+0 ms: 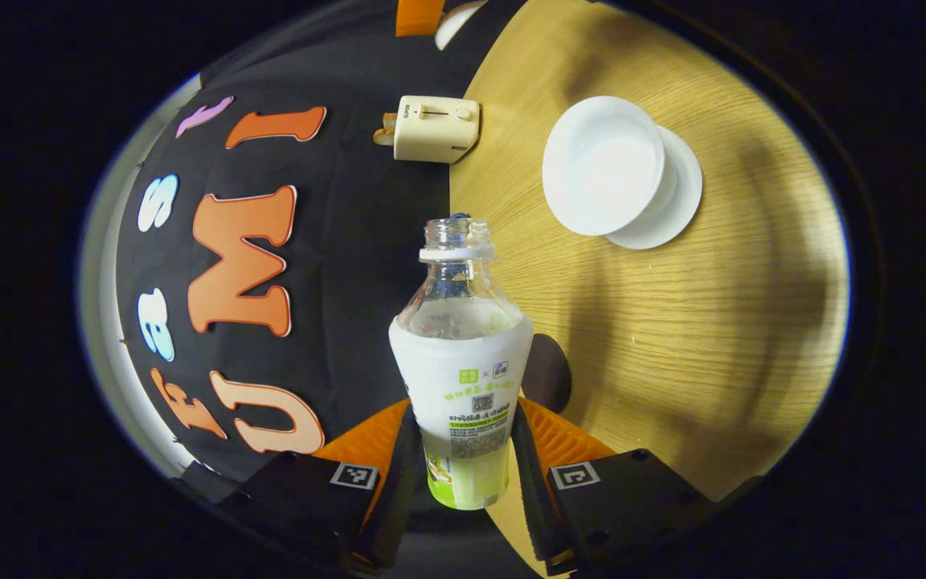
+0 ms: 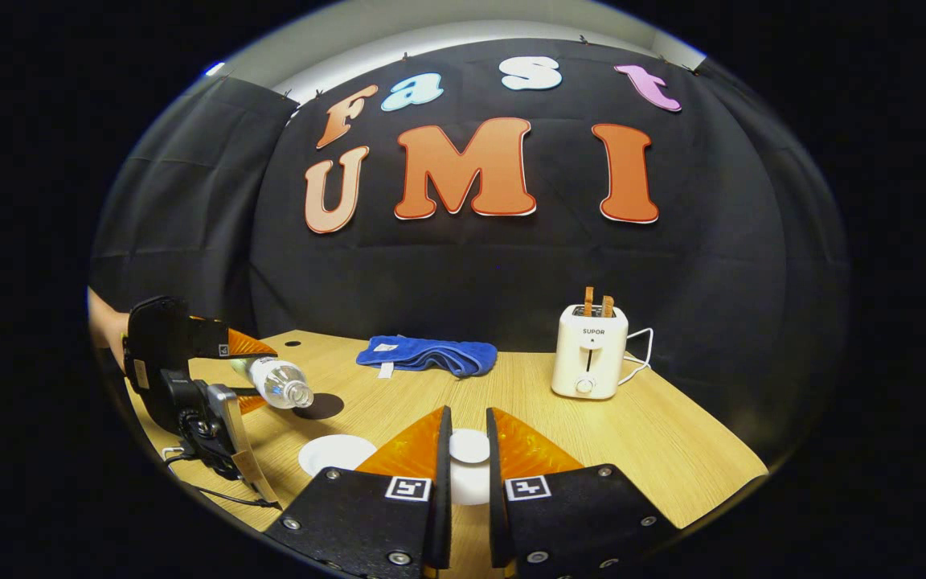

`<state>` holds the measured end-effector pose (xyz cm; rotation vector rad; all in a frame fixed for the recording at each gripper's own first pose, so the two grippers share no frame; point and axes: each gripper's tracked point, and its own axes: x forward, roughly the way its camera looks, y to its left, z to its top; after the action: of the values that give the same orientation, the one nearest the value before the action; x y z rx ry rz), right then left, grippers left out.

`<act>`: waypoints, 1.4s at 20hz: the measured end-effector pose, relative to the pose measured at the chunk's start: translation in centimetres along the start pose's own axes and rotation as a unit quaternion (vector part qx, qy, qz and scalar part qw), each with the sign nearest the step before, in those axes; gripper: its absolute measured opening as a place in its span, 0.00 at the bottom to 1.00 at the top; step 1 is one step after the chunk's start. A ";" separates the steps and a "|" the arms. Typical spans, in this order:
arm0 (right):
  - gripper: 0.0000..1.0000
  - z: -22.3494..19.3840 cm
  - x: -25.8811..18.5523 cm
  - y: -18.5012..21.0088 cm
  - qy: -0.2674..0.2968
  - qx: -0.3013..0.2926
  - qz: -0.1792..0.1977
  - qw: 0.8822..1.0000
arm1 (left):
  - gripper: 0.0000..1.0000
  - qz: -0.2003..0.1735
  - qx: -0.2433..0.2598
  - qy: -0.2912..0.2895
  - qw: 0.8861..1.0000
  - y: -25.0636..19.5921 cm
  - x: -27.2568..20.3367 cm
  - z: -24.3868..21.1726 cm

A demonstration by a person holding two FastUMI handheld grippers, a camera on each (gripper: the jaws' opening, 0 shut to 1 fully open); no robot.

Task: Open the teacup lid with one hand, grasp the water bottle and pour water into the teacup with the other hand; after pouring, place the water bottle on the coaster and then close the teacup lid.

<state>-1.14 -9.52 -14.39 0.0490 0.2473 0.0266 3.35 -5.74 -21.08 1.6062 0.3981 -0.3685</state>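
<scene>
The left gripper (image 1: 463, 450) clamps the uncapped water bottle (image 1: 463, 362), tipped sideways over the table (image 1: 712, 338) near the open teacup (image 1: 604, 165). The right gripper (image 2: 463, 462) pinches the lid (image 2: 469, 446); its view adds a toaster (image 2: 590, 352) and blue cloth (image 2: 427, 354).

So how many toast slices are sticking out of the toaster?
2. One toast slice stands in the white toaster's left slot, the other right beside it; more could hide inside.
</scene>
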 end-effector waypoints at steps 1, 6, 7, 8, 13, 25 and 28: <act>0.19 0.0 0.0 -0.1 0.000 0.001 0.000 1.000 | 0.63 0.000 0.011 0.001 1.000 0.2 -0.2 0.0; 0.19 -0.2 -0.1 -0.4 0.001 0.003 -0.003 1.000 | 0.64 0.006 0.069 0.001 0.998 1.0 0.1 0.4; 0.19 -0.2 -0.1 -0.5 0.001 0.004 -0.003 1.000 | 0.63 0.007 0.079 0.002 0.997 1.1 0.1 0.5; 0.19 -0.2 -0.2 -0.5 0.000 0.003 -0.002 1.000 | 0.63 0.009 0.088 0.002 0.996 1.2 0.4 0.5; 0.19 -0.4 -0.1 -0.5 0.001 0.004 -0.003 1.000 | 0.63 0.020 0.124 0.001 0.992 1.9 0.3 0.5; 0.19 -0.7 -0.3 -0.1 0.003 -0.001 0.005 1.000 | 0.64 0.070 0.180 -0.005 0.981 4.8 -0.6 1.2; 0.19 -0.7 -0.4 -0.1 0.004 -0.002 0.007 1.000 | 0.64 0.082 0.200 -0.006 0.976 5.9 -1.1 1.3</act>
<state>-1.70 -9.59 -14.98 0.0465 0.2556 0.0416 5.14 -7.48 -15.44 2.0144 0.1853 -0.3454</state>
